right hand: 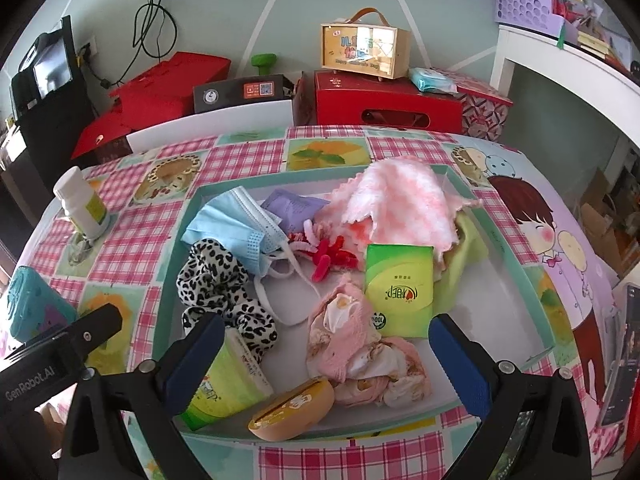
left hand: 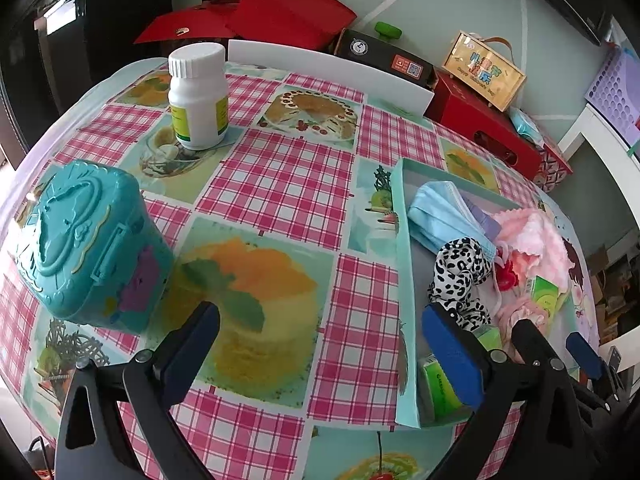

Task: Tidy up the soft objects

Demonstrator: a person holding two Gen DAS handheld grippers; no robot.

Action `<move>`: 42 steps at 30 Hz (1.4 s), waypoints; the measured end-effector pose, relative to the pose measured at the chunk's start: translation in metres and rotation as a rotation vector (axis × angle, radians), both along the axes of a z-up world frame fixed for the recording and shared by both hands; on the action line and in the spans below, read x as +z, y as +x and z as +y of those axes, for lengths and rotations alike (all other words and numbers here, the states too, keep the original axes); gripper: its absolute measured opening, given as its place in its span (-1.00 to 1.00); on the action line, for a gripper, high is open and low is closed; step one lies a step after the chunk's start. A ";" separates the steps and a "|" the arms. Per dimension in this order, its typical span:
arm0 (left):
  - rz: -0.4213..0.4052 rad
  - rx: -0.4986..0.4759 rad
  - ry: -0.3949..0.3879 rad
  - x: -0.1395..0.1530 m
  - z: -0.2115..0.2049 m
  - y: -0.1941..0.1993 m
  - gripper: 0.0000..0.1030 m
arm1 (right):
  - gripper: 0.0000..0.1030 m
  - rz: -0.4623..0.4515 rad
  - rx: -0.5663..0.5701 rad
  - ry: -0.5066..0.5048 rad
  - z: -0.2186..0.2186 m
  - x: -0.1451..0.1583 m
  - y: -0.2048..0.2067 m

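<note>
A shallow teal-rimmed tray (right hand: 516,264) holds soft things: a blue face mask (right hand: 236,224), a leopard-print scrunchie (right hand: 224,292), a pink fluffy cloth (right hand: 400,204), a pink crumpled garment (right hand: 360,344), green tissue packs (right hand: 400,288) and red and pink fuzzy sticks (right hand: 328,256). My right gripper (right hand: 324,356) is open and empty over the tray's near edge. My left gripper (left hand: 320,340) is open and empty above the tablecloth, left of the tray (left hand: 400,240). The mask (left hand: 440,216) and scrunchie (left hand: 460,276) also show there.
A teal plastic case (left hand: 88,244) lies at the left and a white pill bottle (left hand: 198,96) stands at the back left. Red boxes (right hand: 384,100), a black box (right hand: 244,92) and a wooden carry box (right hand: 364,50) line the wall. A yellow oval object (right hand: 292,408) rests in the tray's near edge.
</note>
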State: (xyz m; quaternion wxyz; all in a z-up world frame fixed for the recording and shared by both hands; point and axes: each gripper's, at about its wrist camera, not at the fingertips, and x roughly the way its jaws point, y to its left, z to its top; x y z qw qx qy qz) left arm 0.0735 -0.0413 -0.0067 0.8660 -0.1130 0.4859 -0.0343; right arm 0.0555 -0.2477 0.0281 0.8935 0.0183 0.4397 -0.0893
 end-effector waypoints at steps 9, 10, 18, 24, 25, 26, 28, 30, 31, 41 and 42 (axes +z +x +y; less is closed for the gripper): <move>-0.037 -0.015 0.009 0.012 0.007 -0.008 0.96 | 1.00 -0.017 -0.002 -0.012 0.010 0.010 -0.016; -0.045 -0.010 0.005 0.014 0.009 -0.011 0.96 | 1.00 -0.017 -0.003 -0.014 0.011 0.011 -0.019; -0.059 0.022 0.067 0.030 0.027 -0.028 0.96 | 1.00 0.016 -0.011 -0.029 0.016 0.015 -0.049; -0.070 0.038 0.148 0.041 0.037 -0.050 0.96 | 1.00 0.037 -0.024 -0.026 0.014 0.022 -0.065; -0.067 0.037 0.165 0.041 0.038 -0.053 0.96 | 1.00 0.043 -0.024 -0.029 0.015 0.022 -0.067; -0.060 0.040 0.178 0.040 0.039 -0.056 0.96 | 1.00 0.052 -0.026 -0.033 0.015 0.023 -0.070; -0.039 0.038 0.194 0.039 0.042 -0.061 0.96 | 1.00 0.062 -0.026 -0.036 0.017 0.024 -0.075; -0.017 0.028 0.199 0.037 0.045 -0.066 0.96 | 1.00 0.073 -0.021 -0.038 0.019 0.024 -0.079; -0.014 0.026 0.201 0.036 0.047 -0.067 0.96 | 1.00 0.080 -0.018 -0.042 0.021 0.023 -0.081; 0.014 0.032 0.203 0.027 0.057 -0.085 0.95 | 1.00 0.125 -0.013 -0.056 0.027 0.014 -0.088; 0.019 0.027 0.200 0.026 0.057 -0.085 0.95 | 1.00 0.130 -0.015 -0.052 0.026 0.013 -0.088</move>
